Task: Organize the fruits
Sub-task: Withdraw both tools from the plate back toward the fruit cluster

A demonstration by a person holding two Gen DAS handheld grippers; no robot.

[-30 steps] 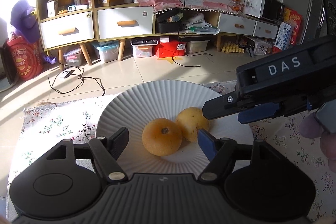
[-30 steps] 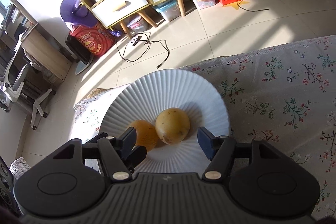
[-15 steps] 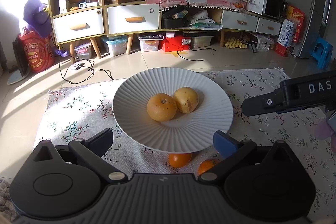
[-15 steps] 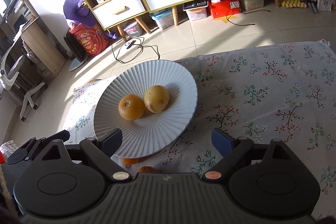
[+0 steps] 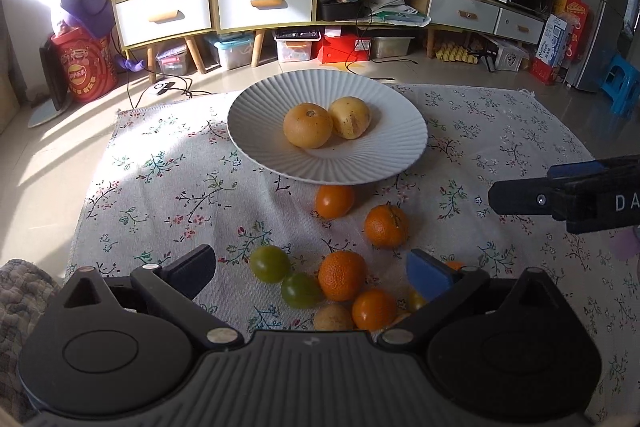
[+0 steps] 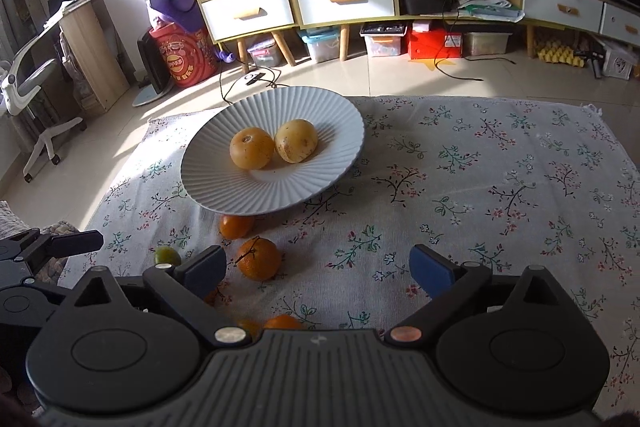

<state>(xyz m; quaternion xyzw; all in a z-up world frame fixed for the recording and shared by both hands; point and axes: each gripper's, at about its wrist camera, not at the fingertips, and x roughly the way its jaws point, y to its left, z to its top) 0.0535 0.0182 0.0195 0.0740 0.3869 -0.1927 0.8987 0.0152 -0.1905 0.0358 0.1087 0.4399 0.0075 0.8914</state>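
Observation:
A white ribbed plate (image 5: pixel 380 163) (image 6: pixel 224 183) sits on the floral cloth and holds two yellow fruits (image 5: pixel 308 125) (image 6: pixel 252 148). Several oranges (image 5: pixel 386 226) (image 6: pixel 258 259) and two green fruits (image 5: pixel 270 263) lie loose on the cloth in front of the plate. My left gripper (image 5: pixel 312 269) is open and empty, hovering over the loose pile. My right gripper (image 6: pixel 318 267) is open and empty, to the right of the pile. Part of the pile is hidden under both gripper bodies.
The floral cloth (image 6: pixel 500 167) covers a low table, with tiled floor beyond its far edge. Shelves and drawers (image 5: pixel 264 3) line the back wall. The right gripper shows at the right edge of the left wrist view (image 5: pixel 568 197).
Both grippers have pulled back and up from the plate. The loose oranges and green fruits in front of the plate have come into view. The two yellow fruits stay on the plate.

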